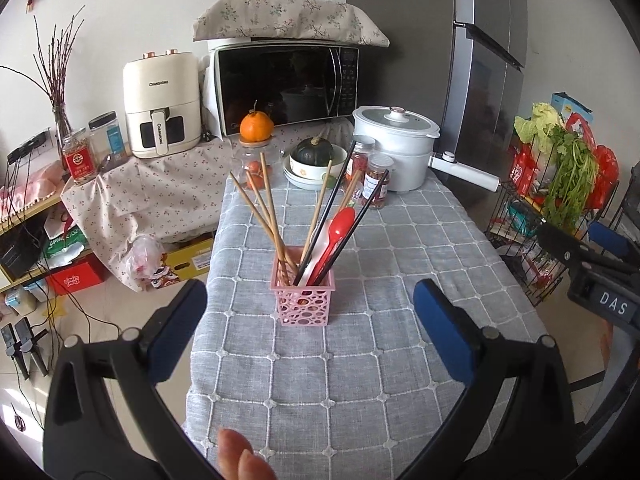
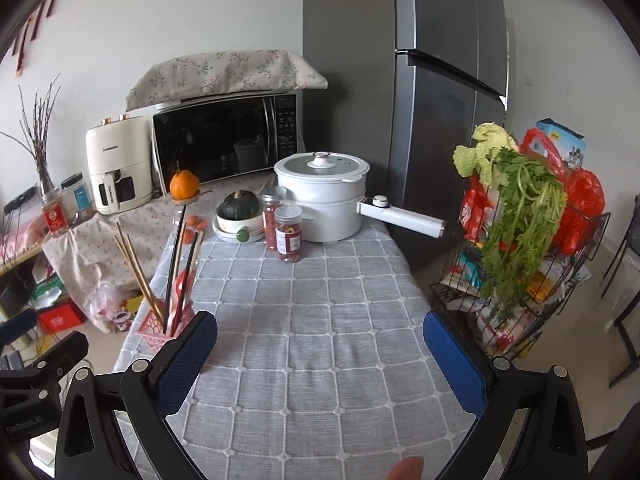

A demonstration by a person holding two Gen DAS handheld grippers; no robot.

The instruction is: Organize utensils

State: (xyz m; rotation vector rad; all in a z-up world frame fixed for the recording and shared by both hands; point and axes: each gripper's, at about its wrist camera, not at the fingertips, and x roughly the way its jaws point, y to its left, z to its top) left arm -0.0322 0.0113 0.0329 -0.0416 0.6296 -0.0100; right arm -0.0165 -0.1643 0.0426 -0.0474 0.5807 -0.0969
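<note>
Standing upright near the middle of the grey checked tablecloth, the pink perforated holder carries the utensils: wooden chopsticks fanning left, black chopsticks leaning right, and a red spoon beside a white one, perhaps a spoon too, though its shape is mostly hidden. The left gripper hangs just short of the holder with its 2 blue pads spread wide and nothing between them. From the right wrist view the holder sits at the table's left edge, partly behind a blue pad. The right gripper is likewise spread wide and empty over bare cloth. Behind stand 2 spice jars and a white electric pot.
</note>
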